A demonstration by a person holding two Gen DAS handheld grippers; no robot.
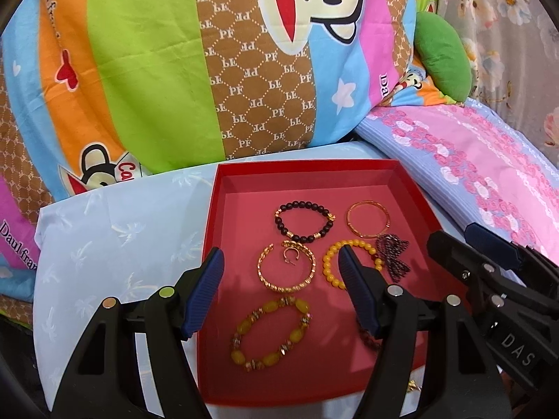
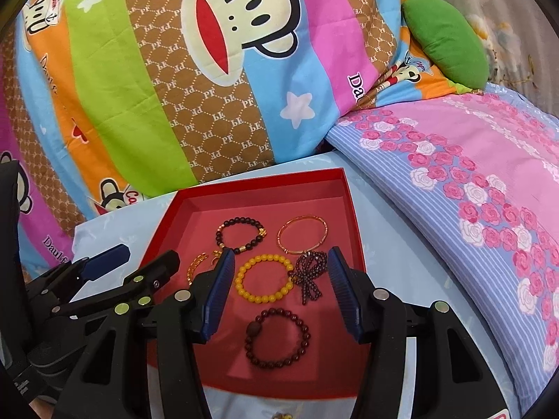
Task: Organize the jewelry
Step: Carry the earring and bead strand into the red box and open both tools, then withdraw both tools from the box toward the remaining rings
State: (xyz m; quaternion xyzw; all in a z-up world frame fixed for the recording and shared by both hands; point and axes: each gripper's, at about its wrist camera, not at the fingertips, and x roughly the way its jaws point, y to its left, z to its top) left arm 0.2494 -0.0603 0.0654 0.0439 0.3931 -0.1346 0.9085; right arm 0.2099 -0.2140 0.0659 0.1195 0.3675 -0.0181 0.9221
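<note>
A red tray (image 1: 408,188) (image 2: 353,209) on the bed holds several bracelets. In it lie a dark bead bracelet (image 1: 304,221) (image 2: 241,235), a thin gold bangle (image 1: 368,220) (image 2: 304,239), a gold chain bracelet (image 1: 286,267), a yellow bead bracelet (image 1: 332,265) (image 2: 263,277), a dark tassel string (image 1: 393,255) (image 2: 309,276), a yellow stone bracelet (image 1: 270,331) and a maroon bead bracelet (image 2: 277,338). My left gripper (image 1: 281,282) is open and empty above the tray's left half. My right gripper (image 2: 279,282) is open and empty above its right half.
A big colourful cartoon-print quilt (image 1: 174,70) (image 2: 174,87) rises behind the tray. A pink rose-print pillow (image 1: 471,160) (image 2: 471,174) lies to the right, with a green cushion (image 1: 442,56) (image 2: 443,45) behind it. The tray rests on pale blue fabric (image 1: 115,244).
</note>
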